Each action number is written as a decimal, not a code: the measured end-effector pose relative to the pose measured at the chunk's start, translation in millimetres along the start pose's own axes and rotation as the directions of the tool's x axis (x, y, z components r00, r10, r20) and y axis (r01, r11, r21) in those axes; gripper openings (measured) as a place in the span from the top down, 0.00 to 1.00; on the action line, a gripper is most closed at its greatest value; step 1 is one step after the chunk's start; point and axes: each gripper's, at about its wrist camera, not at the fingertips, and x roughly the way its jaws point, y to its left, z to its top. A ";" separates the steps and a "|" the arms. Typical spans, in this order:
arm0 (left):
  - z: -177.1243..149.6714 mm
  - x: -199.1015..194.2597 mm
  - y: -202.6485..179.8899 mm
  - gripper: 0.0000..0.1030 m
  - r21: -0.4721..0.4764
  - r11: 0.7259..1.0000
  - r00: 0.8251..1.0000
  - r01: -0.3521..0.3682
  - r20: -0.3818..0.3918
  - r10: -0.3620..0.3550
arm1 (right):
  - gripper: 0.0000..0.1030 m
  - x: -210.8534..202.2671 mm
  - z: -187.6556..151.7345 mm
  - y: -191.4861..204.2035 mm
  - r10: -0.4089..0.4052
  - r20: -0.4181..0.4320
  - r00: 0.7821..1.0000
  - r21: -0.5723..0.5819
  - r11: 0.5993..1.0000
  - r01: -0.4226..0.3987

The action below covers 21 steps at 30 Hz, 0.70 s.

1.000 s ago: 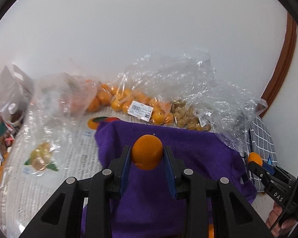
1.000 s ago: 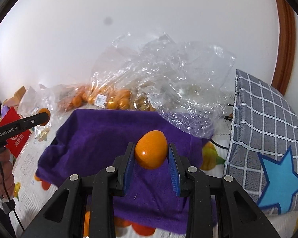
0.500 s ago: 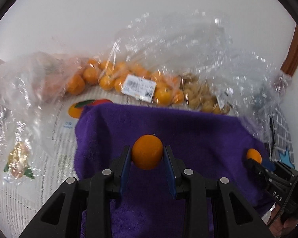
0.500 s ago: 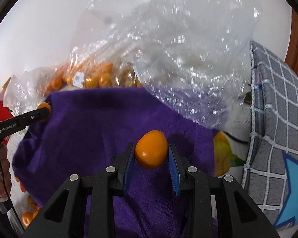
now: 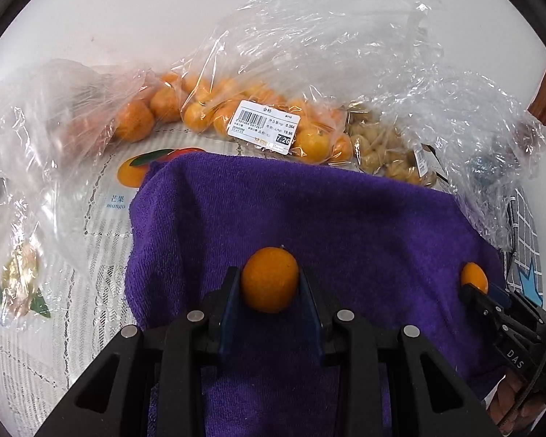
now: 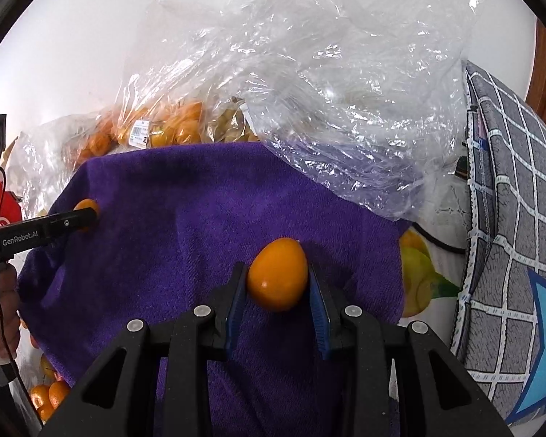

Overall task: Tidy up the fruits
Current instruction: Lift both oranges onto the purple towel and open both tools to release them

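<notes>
We see a matt, nubby purple terry cloth (image 5: pixel 309 211), crinkled glossy clear plastic bags (image 6: pixel 338 83), smooth-skinned shiny kumquats (image 6: pixel 277 278), and a grey checked fabric bag (image 6: pixel 509 218) at right.

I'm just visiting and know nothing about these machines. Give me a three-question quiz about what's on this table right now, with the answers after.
1. True or false: the purple terry towel lies under both small orange fruits.
2. Which gripper's jaws are opening around its fruit: A) left gripper, B) right gripper?
3. Fill in: the clear plastic bag with the white barcode label holds ____ fruits.

Key
1. True: the round orange fruit and the egg-shaped orange fruit both sit over the towel.
2. B; the fruit is between its blue pads.
3. Orange.
</notes>
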 end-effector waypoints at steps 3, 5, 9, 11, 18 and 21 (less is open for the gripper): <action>0.3 0.1 -2.0 0.69 0.011 1.000 1.000 0.001 -0.008 -0.001 | 0.52 -6.4 -3.1 -2.2 0.003 0.019 1.000 0.015 1.000 -0.003; 0.3 -1.9 -2.4 0.65 0.010 1.000 1.000 -0.002 -0.004 0.003 | 0.48 -13.2 -4.4 -0.5 -0.009 0.045 0.999 0.010 1.000 0.008; 2.3 -11.5 -5.2 0.57 0.004 1.000 1.000 0.005 0.026 -0.005 | 0.42 -29.2 -5.1 4.7 -0.021 0.095 0.995 -0.005 1.000 0.022; 2.6 -18.8 -8.2 0.55 0.007 1.000 0.999 0.012 0.043 -0.013 | 0.41 -40.1 -5.2 9.1 -0.031 0.129 0.991 -0.016 0.999 0.034; 6.9 -60.0 -16.4 0.50 0.025 1.000 0.991 -0.007 0.137 0.003 | 0.41 -78.1 -14.8 20.5 -0.066 0.172 0.983 -0.020 0.997 0.071; 8.0 -76.6 -20.8 0.43 0.045 0.999 0.983 -0.021 0.182 0.012 | 0.39 -95.7 -28.0 20.8 -0.092 0.173 0.981 -0.016 0.995 0.096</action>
